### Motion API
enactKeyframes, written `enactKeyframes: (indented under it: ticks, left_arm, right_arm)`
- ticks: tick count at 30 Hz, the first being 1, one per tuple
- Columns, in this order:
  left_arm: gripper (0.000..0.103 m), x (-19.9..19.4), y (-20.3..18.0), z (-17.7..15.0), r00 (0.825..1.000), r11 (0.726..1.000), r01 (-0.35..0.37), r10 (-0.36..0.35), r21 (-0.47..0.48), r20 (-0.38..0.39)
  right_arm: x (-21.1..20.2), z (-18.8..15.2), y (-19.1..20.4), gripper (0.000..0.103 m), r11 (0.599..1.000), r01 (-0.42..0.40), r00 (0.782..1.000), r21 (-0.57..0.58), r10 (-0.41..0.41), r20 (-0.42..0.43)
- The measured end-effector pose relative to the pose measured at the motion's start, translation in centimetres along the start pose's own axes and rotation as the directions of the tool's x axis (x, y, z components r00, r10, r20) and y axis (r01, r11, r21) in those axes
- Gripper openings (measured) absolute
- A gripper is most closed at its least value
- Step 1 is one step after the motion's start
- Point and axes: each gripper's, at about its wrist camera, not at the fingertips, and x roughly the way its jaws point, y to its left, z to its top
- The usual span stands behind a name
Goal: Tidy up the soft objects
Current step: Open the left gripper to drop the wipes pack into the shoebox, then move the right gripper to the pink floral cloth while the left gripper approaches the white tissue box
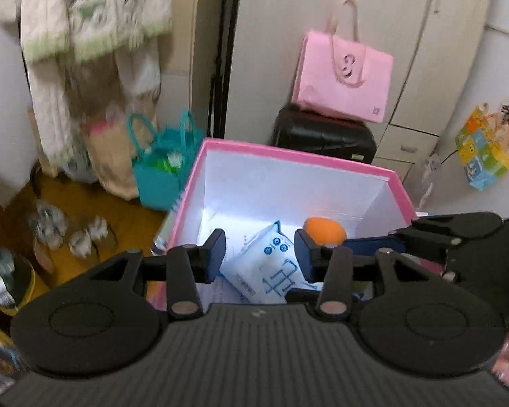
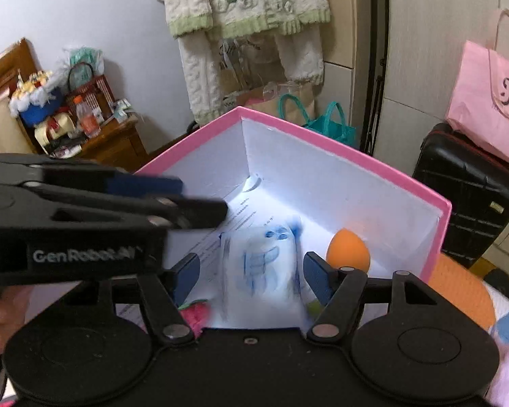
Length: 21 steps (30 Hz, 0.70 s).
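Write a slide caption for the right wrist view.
Orange sponge and white packet lie inside the pink box.

The pink box (image 1: 298, 157), in the middle of both views, has white inner walls and carries the soft things. On its lit bottom lies a white packet with blue print (image 1: 271, 268), centre frame, on printed paper sheets (image 2: 234, 224). An orange sponge (image 2: 347, 249) sits to the packet's right, near the right wall. In the right wrist view a pink fuzzy thing (image 2: 195, 312) shows at lower left and a small green bit (image 2: 314, 307) at lower right, both partly hidden.
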Motion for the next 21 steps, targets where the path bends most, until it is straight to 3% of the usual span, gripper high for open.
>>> enactKeyframes:
  ticks: [3, 8, 14, 21]
  left_arm:
    - [0.045, -2.1, 0.5, -0.5, 0.996, 0.996, 0.083, -0.083, -0.018, -0.02]
    - [0.046, -5.3, 0.4, -1.3, 0.989, 0.99, 0.144, -0.144, -0.005, -0.034]
    - [0.049, -9.9, -0.9, -2.5, 0.981, 0.978, 0.196, -0.195, 0.076, -0.019]
    - [0.053, -15.4, -3.1, -4.0, 0.957, 0.942, 0.287, -0.289, 0.171, -0.016]
  right_arm:
    - [-2.0, -0.9, 0.3, 0.072, 1.0, 0.009, 0.999, 0.001, -0.009, 0.041]
    - [-5.5, -2.3, 1.1, 0.072, 1.0, 0.026, 0.997, -0.004, -0.025, 0.074]
    - [-9.6, -4.4, 3.0, 0.072, 0.998, 0.054, 0.994, -0.037, -0.05, 0.096]
    - [-15.7, -7.6, 4.8, 0.072, 0.994, 0.076, 0.985, -0.075, -0.063, 0.163]
